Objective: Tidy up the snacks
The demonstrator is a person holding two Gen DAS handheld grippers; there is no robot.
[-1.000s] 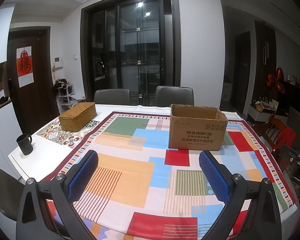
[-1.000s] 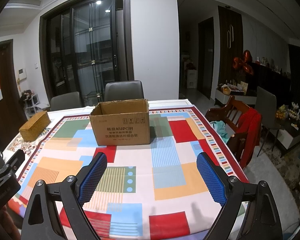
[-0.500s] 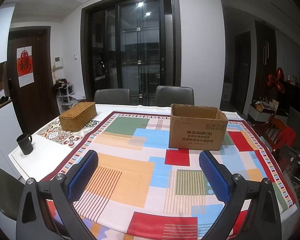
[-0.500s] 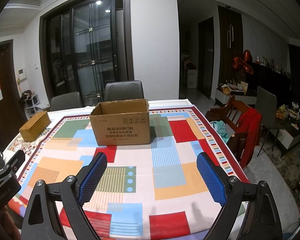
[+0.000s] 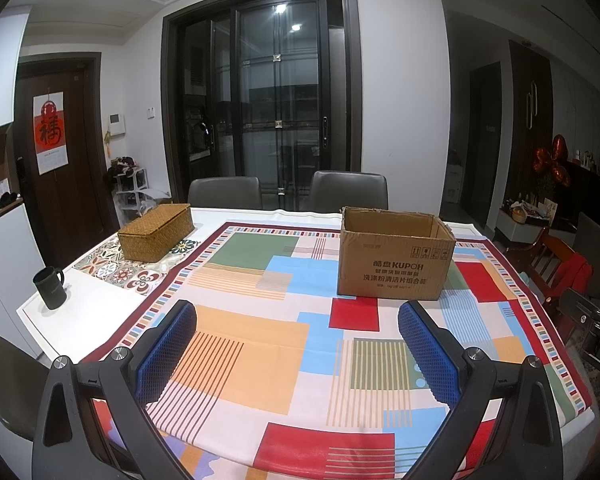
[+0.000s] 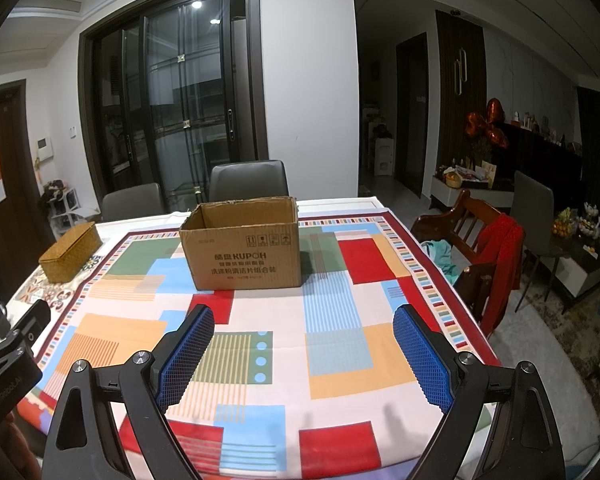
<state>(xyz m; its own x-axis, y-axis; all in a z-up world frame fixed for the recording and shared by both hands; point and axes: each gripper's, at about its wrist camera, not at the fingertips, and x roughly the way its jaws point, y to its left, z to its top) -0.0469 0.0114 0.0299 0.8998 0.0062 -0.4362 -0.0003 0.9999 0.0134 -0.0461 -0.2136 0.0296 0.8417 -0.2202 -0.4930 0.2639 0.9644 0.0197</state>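
Presently I log the following, item by item.

Left gripper (image 5: 298, 314): I see it at the bottom of the left wrist view, its blue pads (image 5: 166, 354) spread wide with only tablecloth showing between them; it grips nothing.

Right gripper (image 6: 304, 314): bottom of the right wrist view, its blue pads (image 6: 186, 356) likewise spread wide and bare of any load. Part of the left gripper's body shows at the lower left edge of this view.

Cardboard box (image 5: 396, 256): open-topped, printed with KUPOH and lines of characters, standing upright on the tablecloth. It sits right of centre in the left wrist view and just left of centre in the right wrist view (image 6: 242, 246), well apart from both pairs of pads. From these angles I cannot tell what lies inside it.

Tablecloth (image 5: 260, 344): bright blocks of orange, blue, red and green with a striped border, covering most of the table.

Woven basket (image 5: 156, 232): lidded, rectangular, at centre left of the left wrist view, on a patterned mat beside the tablecloth.

Black mug (image 5: 50, 287): at the left edge of the left wrist view, on bare white tabletop, near the table's corner.

Grey chairs (image 5: 286, 192): two, behind the table's far edge, before dark glass doors.

Wooden chair (image 6: 472, 248): at the right of the right wrist view, with a red garment draped over it.
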